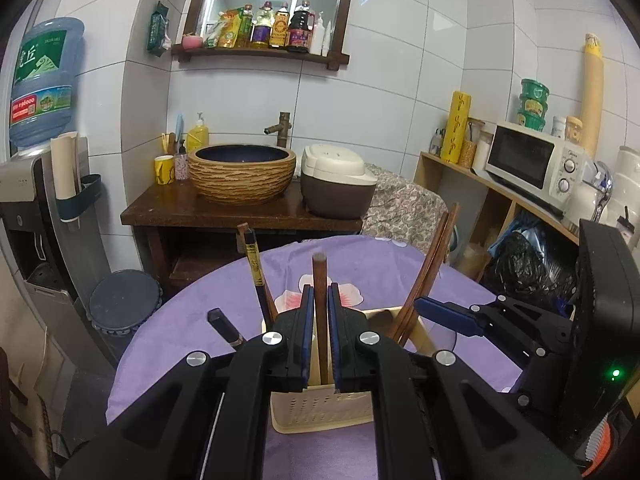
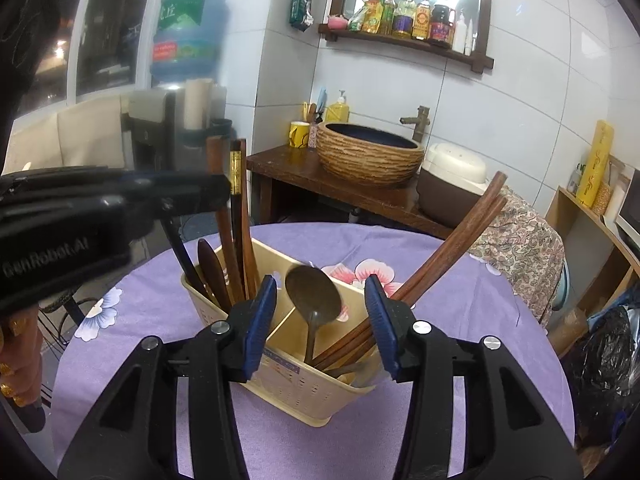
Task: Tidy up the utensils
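A cream perforated utensil holder (image 1: 320, 408) stands on the purple flowered tablecloth (image 1: 180, 340). My left gripper (image 1: 320, 292) is shut on an upright brown wooden stick (image 1: 319, 272) whose lower end is inside the holder. A black-and-gold chopstick (image 1: 253, 256) and a pair of brown chopsticks (image 1: 432, 264) lean in it. In the right wrist view, my right gripper (image 2: 321, 284) stands open over the holder (image 2: 296, 396). A wooden spoon (image 2: 314, 292) stands between its fingers, untouched. The brown chopsticks (image 2: 452, 248) lean past its right finger. The left gripper (image 2: 192, 196) reaches in from the left.
Behind the table stand a wooden counter (image 1: 240, 212) with a woven basin (image 1: 242, 174) and a rice cooker (image 1: 336, 180). A shelf with a microwave (image 1: 532, 164) is at the right, a water dispenser (image 1: 40, 88) at the left. A person's hand (image 2: 20, 360) shows at the left edge.
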Action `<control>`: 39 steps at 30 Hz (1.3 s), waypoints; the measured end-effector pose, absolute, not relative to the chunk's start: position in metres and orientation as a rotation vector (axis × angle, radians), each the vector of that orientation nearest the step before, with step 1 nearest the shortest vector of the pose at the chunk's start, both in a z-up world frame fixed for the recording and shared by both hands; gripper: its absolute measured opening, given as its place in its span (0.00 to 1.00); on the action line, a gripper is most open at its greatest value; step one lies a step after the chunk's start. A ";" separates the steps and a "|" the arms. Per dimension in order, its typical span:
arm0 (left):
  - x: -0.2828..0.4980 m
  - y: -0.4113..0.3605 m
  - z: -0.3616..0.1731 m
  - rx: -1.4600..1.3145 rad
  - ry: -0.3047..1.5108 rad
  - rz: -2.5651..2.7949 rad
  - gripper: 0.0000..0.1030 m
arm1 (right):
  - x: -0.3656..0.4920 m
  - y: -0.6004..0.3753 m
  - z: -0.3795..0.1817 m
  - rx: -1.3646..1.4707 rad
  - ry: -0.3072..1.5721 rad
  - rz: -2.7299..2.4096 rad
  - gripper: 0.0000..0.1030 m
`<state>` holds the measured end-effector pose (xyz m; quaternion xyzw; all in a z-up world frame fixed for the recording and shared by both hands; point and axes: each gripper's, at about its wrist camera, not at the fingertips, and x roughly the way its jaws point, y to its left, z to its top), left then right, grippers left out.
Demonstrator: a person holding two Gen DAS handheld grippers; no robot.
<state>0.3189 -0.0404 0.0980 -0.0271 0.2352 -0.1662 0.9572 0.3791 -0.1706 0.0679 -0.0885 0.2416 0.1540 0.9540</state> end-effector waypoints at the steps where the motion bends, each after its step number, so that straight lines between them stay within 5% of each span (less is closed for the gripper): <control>1: 0.316 -0.039 0.100 -0.057 0.470 -0.337 0.11 | 0.376 -0.172 0.070 -0.172 0.480 0.311 0.51; 5: 0.295 -0.031 0.108 -0.061 0.406 -0.321 0.42 | 0.355 -0.181 0.078 -0.143 0.414 0.272 0.60; 10: 0.261 -0.017 0.105 -0.070 0.345 -0.300 0.65 | 0.306 -0.193 0.076 -0.106 0.364 0.206 0.78; 12: 0.238 -0.011 0.096 -0.085 0.311 -0.287 0.81 | 0.276 -0.196 0.068 -0.126 0.329 0.179 0.81; 16: 0.188 -0.005 0.064 -0.074 0.268 -0.279 0.95 | 0.217 -0.210 0.042 -0.121 0.291 0.139 0.92; 27: 0.080 0.014 -0.034 -0.111 0.371 -0.182 0.95 | 0.084 -0.217 -0.045 -0.065 0.363 0.100 0.94; 39: 0.006 0.014 -0.005 -0.056 0.221 -0.213 0.95 | 0.000 -0.200 -0.006 0.003 0.234 0.181 0.94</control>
